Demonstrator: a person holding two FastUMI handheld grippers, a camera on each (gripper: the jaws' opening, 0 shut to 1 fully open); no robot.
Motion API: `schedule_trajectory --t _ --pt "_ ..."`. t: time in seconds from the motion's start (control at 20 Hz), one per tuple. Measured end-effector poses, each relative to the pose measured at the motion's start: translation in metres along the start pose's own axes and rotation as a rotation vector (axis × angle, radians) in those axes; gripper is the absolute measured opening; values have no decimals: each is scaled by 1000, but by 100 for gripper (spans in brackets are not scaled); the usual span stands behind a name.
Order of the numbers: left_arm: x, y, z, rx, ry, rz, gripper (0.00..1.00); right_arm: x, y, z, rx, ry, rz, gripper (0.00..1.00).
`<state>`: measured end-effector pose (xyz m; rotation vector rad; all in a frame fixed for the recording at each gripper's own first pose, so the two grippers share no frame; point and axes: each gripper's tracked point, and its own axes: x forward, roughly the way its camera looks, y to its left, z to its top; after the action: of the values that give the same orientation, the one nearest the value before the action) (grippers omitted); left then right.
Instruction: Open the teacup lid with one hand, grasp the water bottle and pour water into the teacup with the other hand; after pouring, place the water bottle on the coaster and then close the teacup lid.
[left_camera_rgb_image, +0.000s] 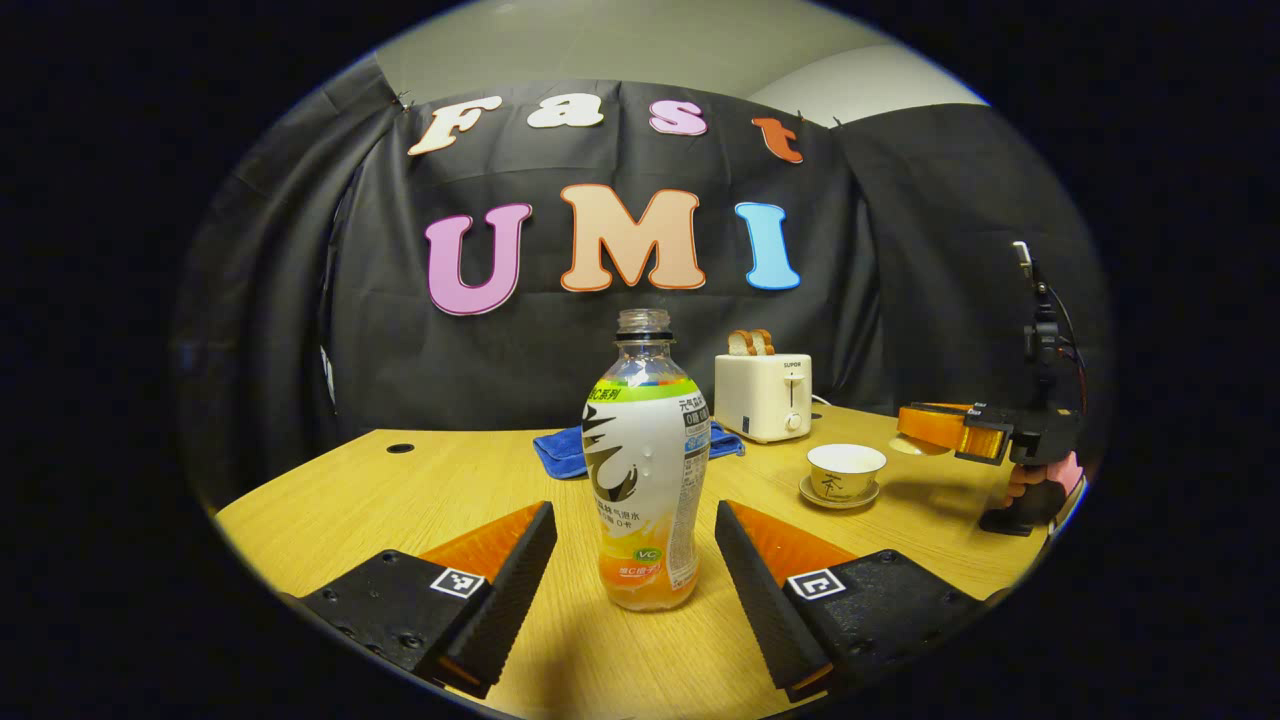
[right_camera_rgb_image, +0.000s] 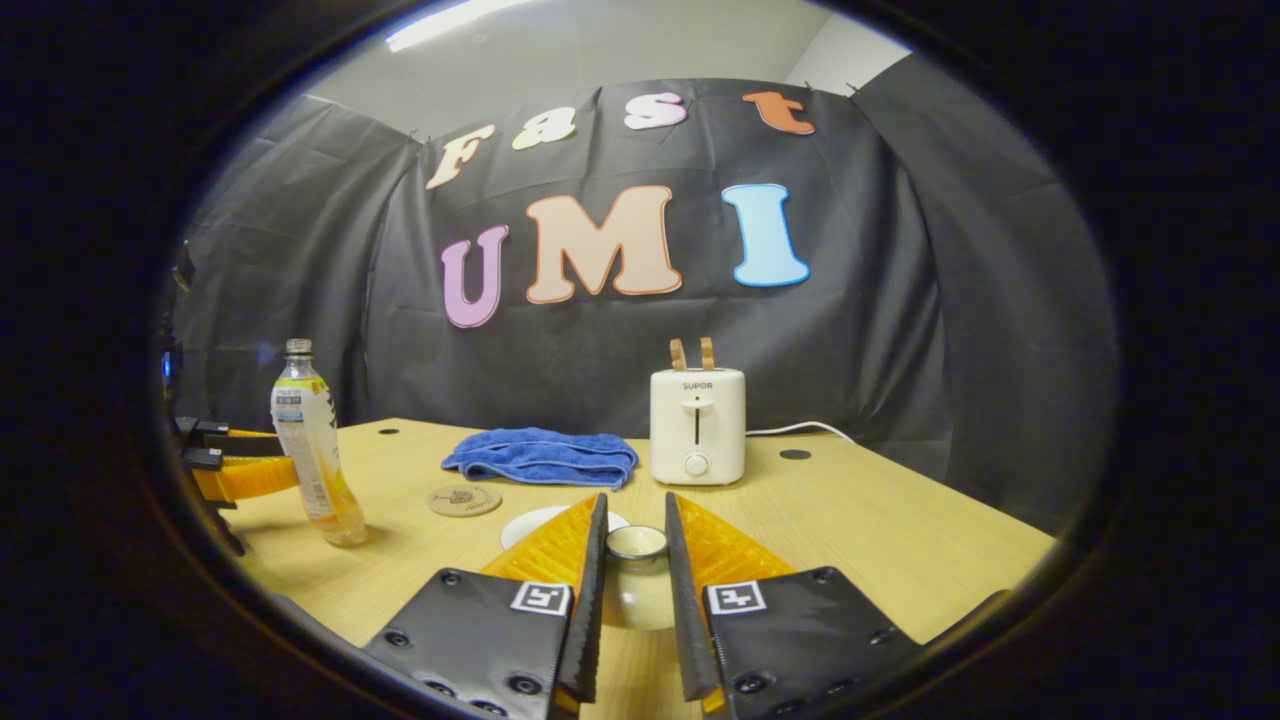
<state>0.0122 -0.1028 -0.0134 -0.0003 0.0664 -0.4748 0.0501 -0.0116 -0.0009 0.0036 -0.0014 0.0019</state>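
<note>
The water bottle (left_camera_rgb_image: 640, 470) stands uncapped and upright on the table, between the fingers of my left gripper (left_camera_rgb_image: 635, 515). That gripper is open, with a gap on both sides of the bottle. The white teacup (left_camera_rgb_image: 846, 468) sits uncovered on its saucer to the right. Beyond it a hand holds my right gripper (left_camera_rgb_image: 925, 425) above the table. In the right gripper view, my right gripper (right_camera_rgb_image: 636, 510) is shut on the knob of the teacup lid (right_camera_rgb_image: 637, 545). The round coaster (right_camera_rgb_image: 465, 499) lies between the bottle (right_camera_rgb_image: 310, 450) and the partly hidden teacup (right_camera_rgb_image: 525, 522).
A white toaster (right_camera_rgb_image: 697, 425) with bread slices stands at the back of the wooden table (right_camera_rgb_image: 900, 540). A blue cloth (right_camera_rgb_image: 545, 457) lies folded to its left. The booth's black wall closes in the far side.
</note>
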Motion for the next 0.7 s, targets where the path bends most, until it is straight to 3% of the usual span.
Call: schedule_trajectory --t 0.25,0.55,0.6,0.7 --pt "25 0 -13 6 88 27 94 -2 -2 0 0 0 -3 36" --pt "44 -3 -12 7 87 44 91 -3 -4 0 0 1 1 36" --pt "46 -3 -13 11 94 51 88 -3 -4 0 1 1 2 36" --pt "46 2 -14 20 105 82 67 -5 -3 0 0 1 3 36"
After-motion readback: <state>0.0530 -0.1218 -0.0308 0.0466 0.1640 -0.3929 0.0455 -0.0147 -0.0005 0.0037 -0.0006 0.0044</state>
